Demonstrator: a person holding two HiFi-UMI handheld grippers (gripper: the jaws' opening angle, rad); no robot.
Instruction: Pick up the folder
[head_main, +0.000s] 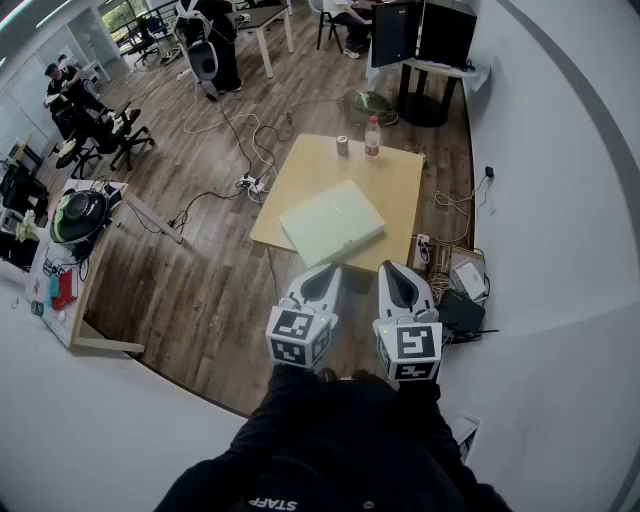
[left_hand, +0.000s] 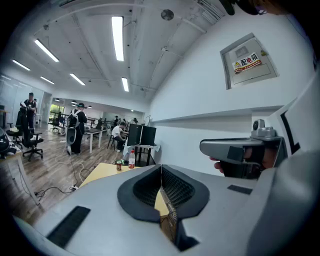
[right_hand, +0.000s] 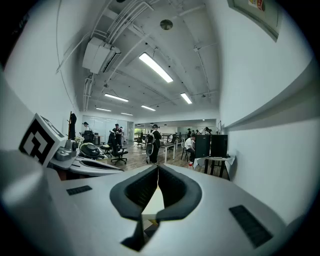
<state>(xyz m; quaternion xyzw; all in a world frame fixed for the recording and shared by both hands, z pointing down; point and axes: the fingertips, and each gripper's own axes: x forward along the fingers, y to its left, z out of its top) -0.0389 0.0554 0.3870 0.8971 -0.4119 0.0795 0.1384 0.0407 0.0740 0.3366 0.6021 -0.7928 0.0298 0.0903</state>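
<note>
The pale green folder (head_main: 331, 222) lies flat on the near half of a light wooden table (head_main: 396, 180). Both grippers hang in the air short of the table's near edge, side by side and apart from the folder. My left gripper (head_main: 328, 272) is shut with nothing in it, its pads meeting at the tip (left_hand: 161, 170). My right gripper (head_main: 391, 270) is likewise shut and empty (right_hand: 157, 170). The left gripper view shows the table's top (left_hand: 102, 172) ahead, and the right gripper's body (left_hand: 235, 148) beside it.
A plastic bottle (head_main: 372, 138) and a small can (head_main: 342, 146) stand at the table's far edge. Cables and a power strip (head_main: 248, 183) lie on the floor to the left. Boxes and cords (head_main: 462, 290) sit by the right wall. People work at desks far off.
</note>
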